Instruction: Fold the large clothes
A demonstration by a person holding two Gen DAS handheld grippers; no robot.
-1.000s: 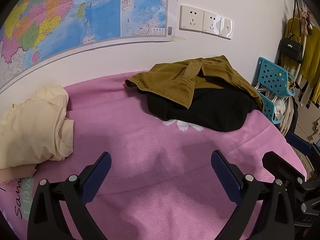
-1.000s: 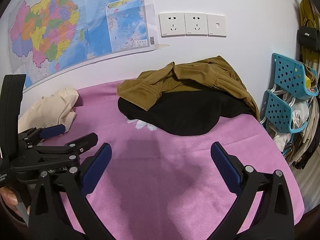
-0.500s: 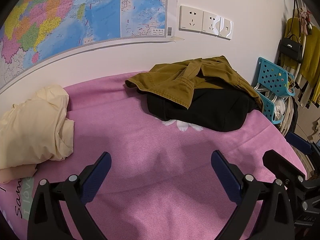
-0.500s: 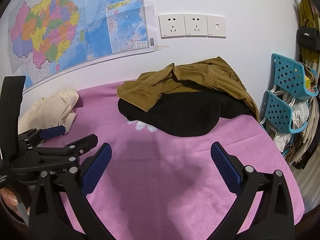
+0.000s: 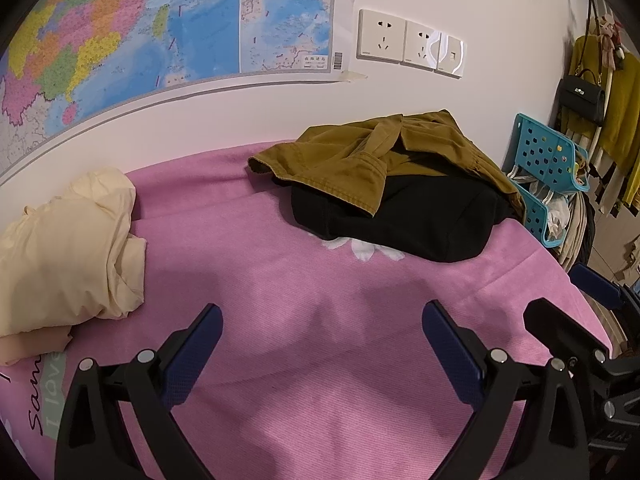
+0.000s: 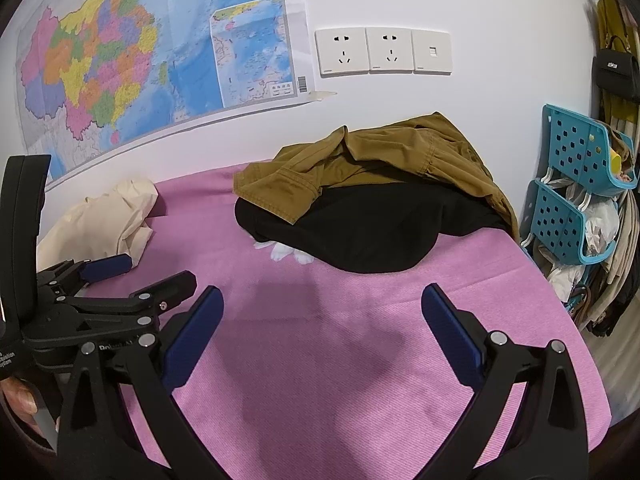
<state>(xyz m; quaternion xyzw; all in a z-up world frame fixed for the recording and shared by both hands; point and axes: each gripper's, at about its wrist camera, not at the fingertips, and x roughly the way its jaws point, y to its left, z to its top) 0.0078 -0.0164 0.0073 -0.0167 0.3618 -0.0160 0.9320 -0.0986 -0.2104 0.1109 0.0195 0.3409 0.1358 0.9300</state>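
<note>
A crumpled olive-brown garment (image 5: pixel 384 156) lies on top of a black garment (image 5: pixel 416 216) at the far side of the pink bed (image 5: pixel 304 280). Both show in the right wrist view too, the brown one (image 6: pixel 384 160) over the black one (image 6: pixel 360 232). A cream garment (image 5: pixel 68 248) lies bunched at the left, also in the right wrist view (image 6: pixel 104 220). My left gripper (image 5: pixel 320 328) is open and empty above the bare sheet. My right gripper (image 6: pixel 320 312) is open and empty, with the left gripper (image 6: pixel 136 280) seen beside it.
A map (image 5: pixel 140 28) and wall sockets (image 5: pixel 412 44) are on the wall behind the bed. A blue plastic rack (image 6: pixel 580 192) with bags stands off the bed's right edge. Clothes and a black handbag (image 5: pixel 582 96) hang at the far right.
Both grippers stay open. The right wrist view has shifted slightly, with the clothes pile a little lower in frame. The clothes have not moved.
</note>
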